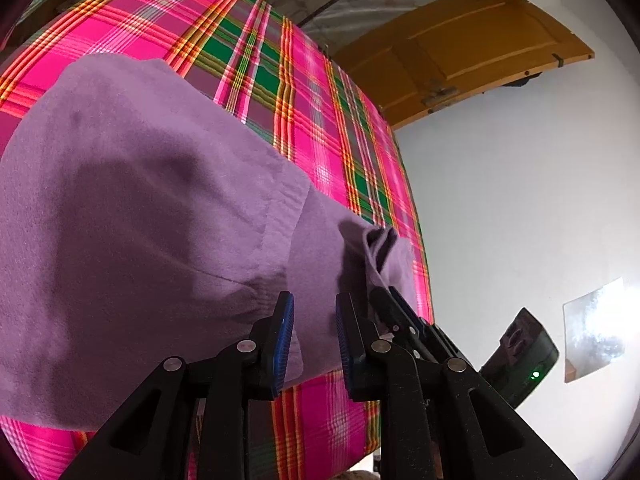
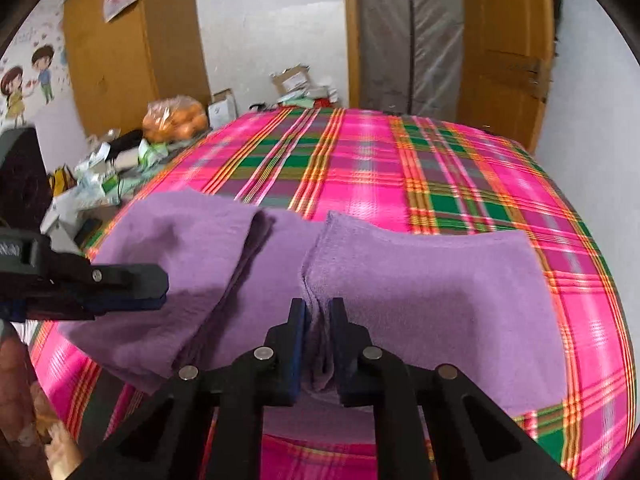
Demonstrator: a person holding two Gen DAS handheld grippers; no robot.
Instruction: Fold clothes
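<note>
Purple cloth [image 2: 420,280] is lying on a pink plaid bed [image 2: 440,168]. Right hand-held gripper [image 2: 318,312] is pinching a bunched fold at the near edge; left hand-held gripper [image 1: 314,312] is hovering spread above the fabric, gripping nothing.

Garment [image 2: 420,272] on bed [image 2: 400,160]

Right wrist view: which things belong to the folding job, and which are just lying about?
Part of the job:
purple garment, pinched at its near edge
right gripper, shut on it
left gripper, over its left part
plaid bedcover underneath

Lying about:
bag of oranges
cardboard boxes
packets and papers
</note>
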